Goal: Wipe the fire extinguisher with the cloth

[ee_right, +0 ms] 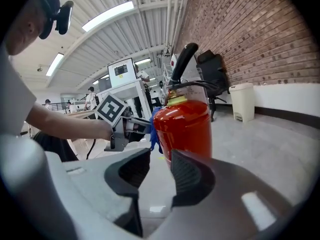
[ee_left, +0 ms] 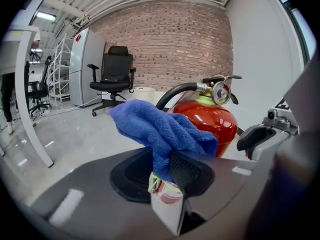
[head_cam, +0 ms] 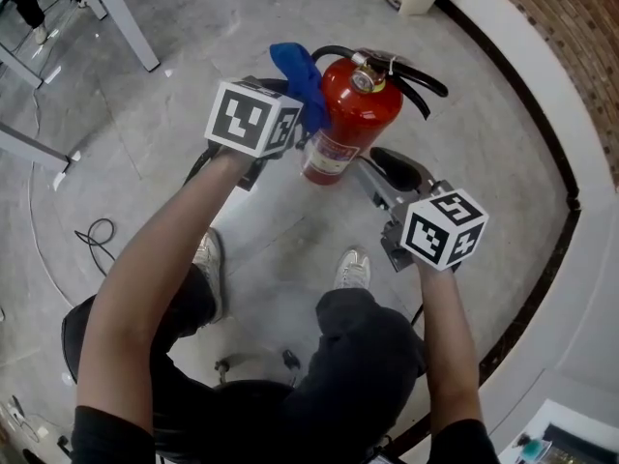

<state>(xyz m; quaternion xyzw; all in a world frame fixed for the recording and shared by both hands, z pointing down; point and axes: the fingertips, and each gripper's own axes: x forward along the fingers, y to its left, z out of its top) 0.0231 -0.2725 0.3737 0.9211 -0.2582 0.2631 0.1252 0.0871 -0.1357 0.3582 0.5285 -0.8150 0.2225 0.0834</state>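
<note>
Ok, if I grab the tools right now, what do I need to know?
Left tool: shut on the blue cloth, held up against the red fire extinguisher's side.
Right tool: open, empty, close to the extinguisher's other side.
The extinguisher stands upright on the floor.
Done: cloth picked up and brought over; how much is wiped can't be told.
Left: rub the cloth over the body.

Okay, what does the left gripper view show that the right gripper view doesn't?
Only the left gripper view: the left gripper shut on the blue cloth, close up, and the pressure gauge. Only the right gripper view: the right gripper, jaws open on nothing, a beige bin by the wall, and the left gripper's marker cube. Both: the red fire extinguisher, the cloth and the brick wall.
</note>
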